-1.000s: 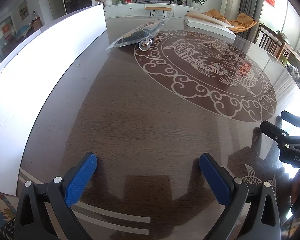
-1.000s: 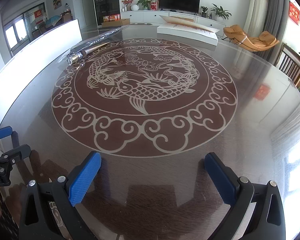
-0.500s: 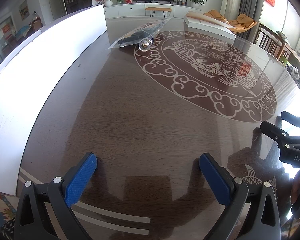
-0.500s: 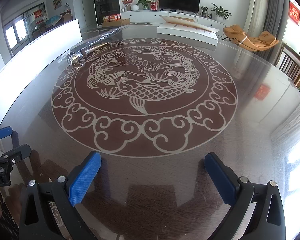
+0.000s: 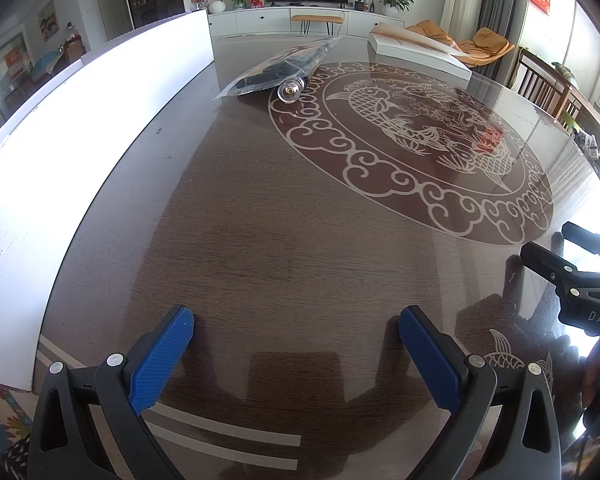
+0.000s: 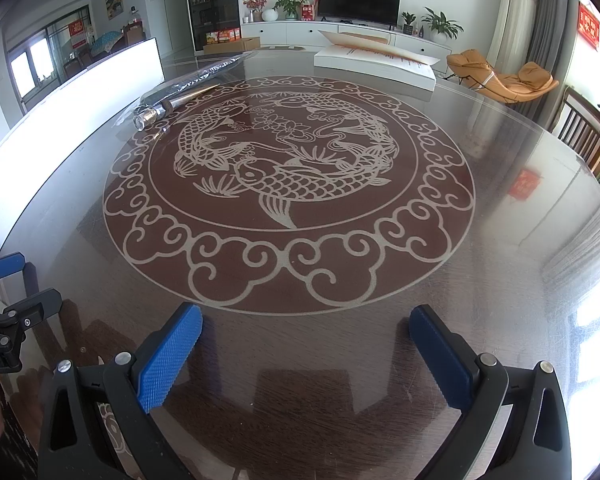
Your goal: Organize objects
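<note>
The left gripper [image 5: 296, 344] hovers low over the glossy wooden table [image 5: 284, 216], its blue pads spread wide with nothing between them. The right gripper [image 6: 306, 344] is likewise wide apart and empty, near the carp medallion [image 6: 288, 184]. A clear plastic bag [image 5: 278, 66] holding a dark item lies far off at 12 o'clock from the left gripper, with a silver-capped cylinder [image 5: 289, 90] touching its near edge. A flat white box [image 6: 374, 65] sits at the right gripper's 12 o'clock, well apart.
</note>
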Action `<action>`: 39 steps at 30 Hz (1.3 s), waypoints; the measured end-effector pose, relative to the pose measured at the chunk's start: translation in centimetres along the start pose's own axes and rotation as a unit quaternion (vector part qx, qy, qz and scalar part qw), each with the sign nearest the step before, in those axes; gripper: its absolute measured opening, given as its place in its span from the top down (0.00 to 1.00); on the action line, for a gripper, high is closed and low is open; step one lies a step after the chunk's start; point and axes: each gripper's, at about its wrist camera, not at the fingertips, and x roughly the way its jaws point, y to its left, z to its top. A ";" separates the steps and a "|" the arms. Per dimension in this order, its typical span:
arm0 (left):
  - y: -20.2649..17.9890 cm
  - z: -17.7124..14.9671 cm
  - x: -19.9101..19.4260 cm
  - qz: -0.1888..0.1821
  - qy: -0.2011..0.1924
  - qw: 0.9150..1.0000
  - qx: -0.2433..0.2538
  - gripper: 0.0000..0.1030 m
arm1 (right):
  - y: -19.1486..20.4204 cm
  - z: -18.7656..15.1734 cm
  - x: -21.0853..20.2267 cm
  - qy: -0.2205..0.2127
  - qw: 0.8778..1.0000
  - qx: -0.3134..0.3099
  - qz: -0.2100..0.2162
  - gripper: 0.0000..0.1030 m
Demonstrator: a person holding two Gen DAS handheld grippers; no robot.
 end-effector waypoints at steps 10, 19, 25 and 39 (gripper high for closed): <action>0.0 0.0 0.0 0.000 0.000 1.000 0.000 0.00 | 0.0 0.0 0.0 0.000 1.000 0.000 0.000 0.00; 0.0 0.0 0.0 0.000 0.000 1.000 0.000 0.00 | 0.0 0.0 0.0 0.000 1.000 0.000 0.000 0.00; 0.0 0.0 0.0 0.000 0.000 1.000 0.000 0.00 | 0.0 0.0 0.0 0.000 1.000 0.000 0.000 0.00; 1.3 0.1 -0.1 0.017 0.000 0.999 -0.029 0.00 | -0.1 0.1 0.0 0.000 1.000 0.003 0.001 0.00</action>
